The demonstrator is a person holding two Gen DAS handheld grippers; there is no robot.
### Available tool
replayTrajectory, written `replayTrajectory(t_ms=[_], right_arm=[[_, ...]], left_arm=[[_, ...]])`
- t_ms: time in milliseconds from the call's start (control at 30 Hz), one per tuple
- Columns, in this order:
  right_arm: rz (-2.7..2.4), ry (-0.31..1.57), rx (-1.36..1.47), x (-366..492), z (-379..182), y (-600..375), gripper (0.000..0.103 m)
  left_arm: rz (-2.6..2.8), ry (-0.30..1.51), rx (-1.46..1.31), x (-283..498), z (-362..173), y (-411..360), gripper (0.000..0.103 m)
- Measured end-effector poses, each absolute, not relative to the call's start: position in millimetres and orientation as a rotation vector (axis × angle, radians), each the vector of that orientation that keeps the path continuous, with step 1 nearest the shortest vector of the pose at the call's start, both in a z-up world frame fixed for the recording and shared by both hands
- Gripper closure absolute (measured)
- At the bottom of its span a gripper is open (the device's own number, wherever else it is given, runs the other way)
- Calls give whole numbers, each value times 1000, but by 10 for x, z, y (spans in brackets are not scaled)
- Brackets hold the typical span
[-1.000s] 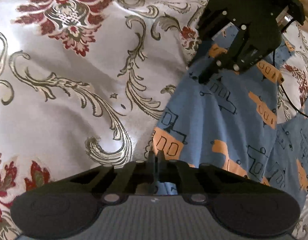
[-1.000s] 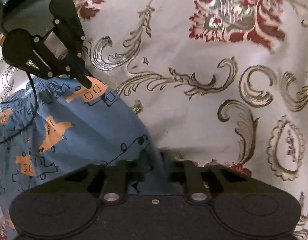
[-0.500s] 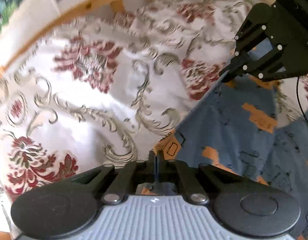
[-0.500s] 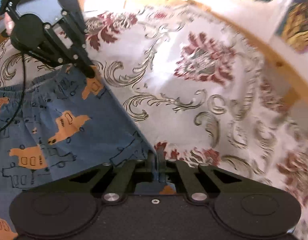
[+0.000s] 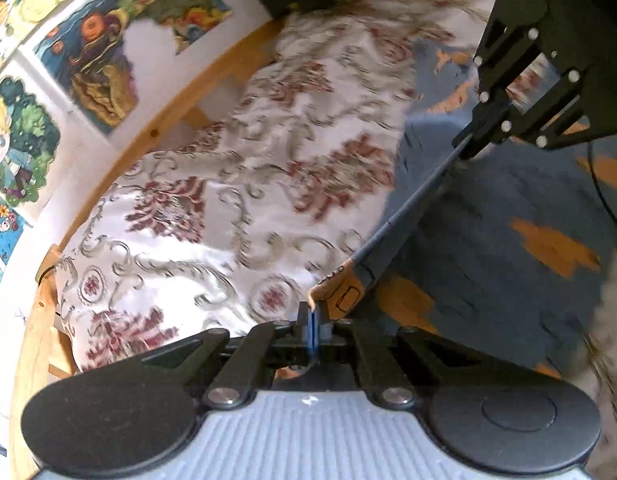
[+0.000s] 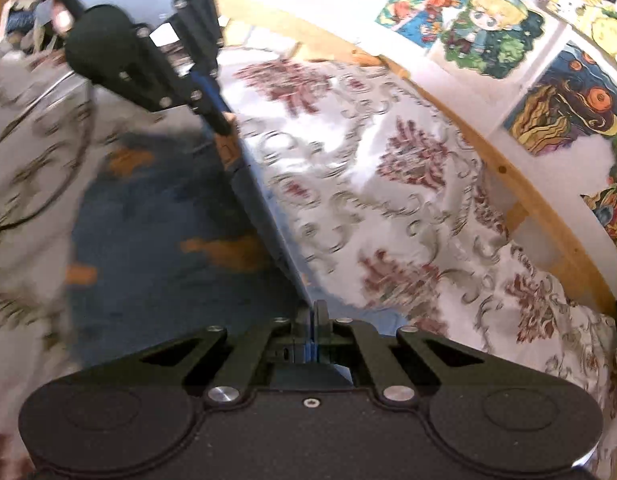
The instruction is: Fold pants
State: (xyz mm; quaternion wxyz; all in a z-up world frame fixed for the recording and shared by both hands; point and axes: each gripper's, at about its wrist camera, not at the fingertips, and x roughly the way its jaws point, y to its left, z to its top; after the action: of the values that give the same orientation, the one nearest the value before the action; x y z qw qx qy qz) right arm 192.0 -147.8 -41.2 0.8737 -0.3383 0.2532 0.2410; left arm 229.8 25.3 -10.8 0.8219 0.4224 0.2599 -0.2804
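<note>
We see the left tongs and right tongs each clamped on the blue pants, one edge stretched taut between them above the patterned bed, near its wooden frame.

Soft cloth pants (matt), glossy satin bedspread, wooden bedframe.

A glossy white bedspread with dark red flowers and grey scrolls is covering the bed and catching bright light. A pale wooden bed rail is curving along a white wall where colourful cartoon posters are hanging.
</note>
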Motion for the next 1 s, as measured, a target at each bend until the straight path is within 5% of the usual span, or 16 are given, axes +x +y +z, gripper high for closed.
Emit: replayTrajectory(t_ms=[400, 533, 867, 933, 967, 1000], right_arm=[[466, 576, -712, 1221, -1094, -1178, 103], [434, 547, -738, 1202, -1158, -1190, 85], [388, 526, -777, 1145, -1189, -1243, 60], [379, 527, -780, 1148, -1195, -1263, 63], [379, 529, -780, 1151, -1200, -1268, 67], [377, 532, -778, 1155, -1205, -1269, 84]], left_arm=[[-566, 549, 1010, 1617, -822, 336, 102], [-549, 526, 1051, 1540, -899, 317, 93], [-534, 492, 1049, 1525, -887, 265, 61], [-530, 486, 1058, 1527, -895, 248, 63], [-532, 486, 1060, 1534, -898, 246, 77], [-536, 489, 1058, 1544, -899, 248, 85]])
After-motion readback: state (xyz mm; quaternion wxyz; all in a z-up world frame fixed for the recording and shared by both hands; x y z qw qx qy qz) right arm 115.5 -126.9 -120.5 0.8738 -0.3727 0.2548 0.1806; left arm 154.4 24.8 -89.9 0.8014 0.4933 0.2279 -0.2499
